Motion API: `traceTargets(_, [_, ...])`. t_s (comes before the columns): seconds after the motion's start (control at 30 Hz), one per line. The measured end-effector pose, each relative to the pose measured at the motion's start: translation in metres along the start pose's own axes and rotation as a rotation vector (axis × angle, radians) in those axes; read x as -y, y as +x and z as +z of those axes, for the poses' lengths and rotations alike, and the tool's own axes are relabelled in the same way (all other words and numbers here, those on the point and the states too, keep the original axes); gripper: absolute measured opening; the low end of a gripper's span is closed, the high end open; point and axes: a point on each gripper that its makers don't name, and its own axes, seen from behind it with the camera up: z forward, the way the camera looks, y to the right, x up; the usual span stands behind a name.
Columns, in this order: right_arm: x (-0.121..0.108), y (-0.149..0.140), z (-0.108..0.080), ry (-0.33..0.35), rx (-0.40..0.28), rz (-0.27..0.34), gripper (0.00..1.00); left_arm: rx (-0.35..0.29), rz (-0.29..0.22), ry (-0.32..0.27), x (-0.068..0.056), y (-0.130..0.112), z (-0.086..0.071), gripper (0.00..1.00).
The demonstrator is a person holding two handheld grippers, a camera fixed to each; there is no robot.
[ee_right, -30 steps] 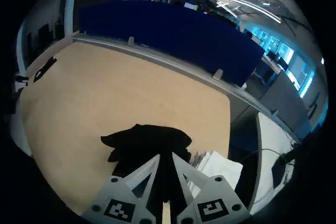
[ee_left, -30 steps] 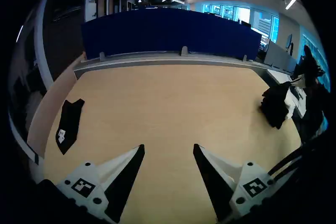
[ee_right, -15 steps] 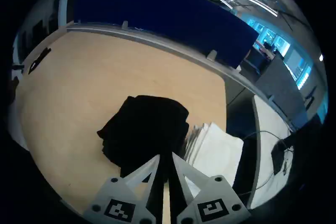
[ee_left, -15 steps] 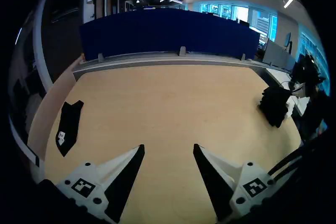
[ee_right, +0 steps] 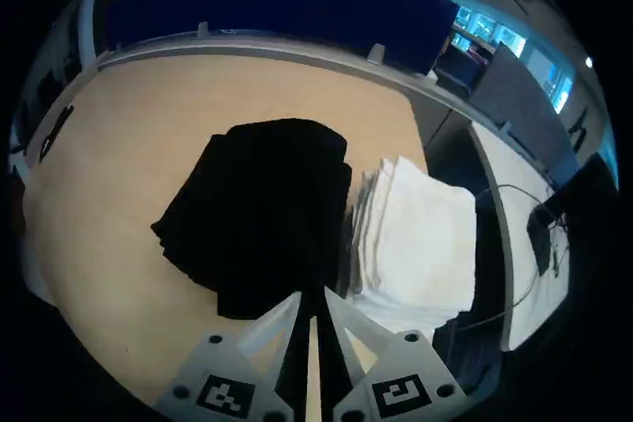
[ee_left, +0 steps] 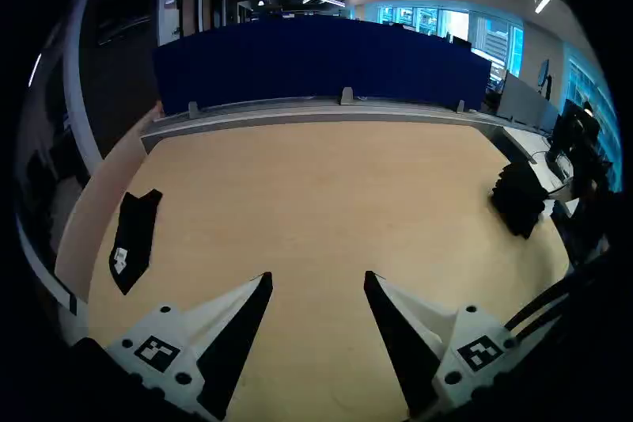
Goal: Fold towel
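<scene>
Fetching stage, by judgement: the right gripper [ee_right: 312,295], clenched to a slit on nothing, hangs over the near edge of the stack of folded black towels [ee_right: 253,208]. That stack lies at the right end of the pale wooden bench [ee_left: 332,184], beside a stack of white towels [ee_right: 415,240]. The left gripper [ee_left: 316,279] is released and empty; next, the right gripper must open and pinch the top towel only.

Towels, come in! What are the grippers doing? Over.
Left gripper open over table. Right gripper shut at black towel stack, white towel stack beside. Nothing in the way.
</scene>
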Motion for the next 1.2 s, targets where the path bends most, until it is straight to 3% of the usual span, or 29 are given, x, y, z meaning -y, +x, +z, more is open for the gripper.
traceTargets(0.4, [0.001,-0.011,0.021,-0.020,0.032,0.062,0.05,0.002,0.011,0.004,-0.003,-0.001,-0.001,0.85])
traceTargets(0.8, [0.000,-0.011,0.026,-0.034,0.026,0.091,0.07,0.004,0.015,0.007,-0.003,-0.002,-0.001,0.86])
traceTargets(1.0, [-0.003,-0.011,0.023,-0.059,0.001,0.094,0.21,0.002,0.017,0.008,-0.003,-0.001,-0.001,0.85])
traceTargets(1.1, [-0.005,-0.011,0.019,-0.072,-0.010,0.093,0.37,0.001,0.017,0.007,-0.003,0.000,-0.001,0.85])
traceTargets(1.2, [-0.008,-0.012,0.014,-0.089,-0.018,0.093,0.46,0.000,0.016,0.006,-0.003,0.001,0.000,0.85])
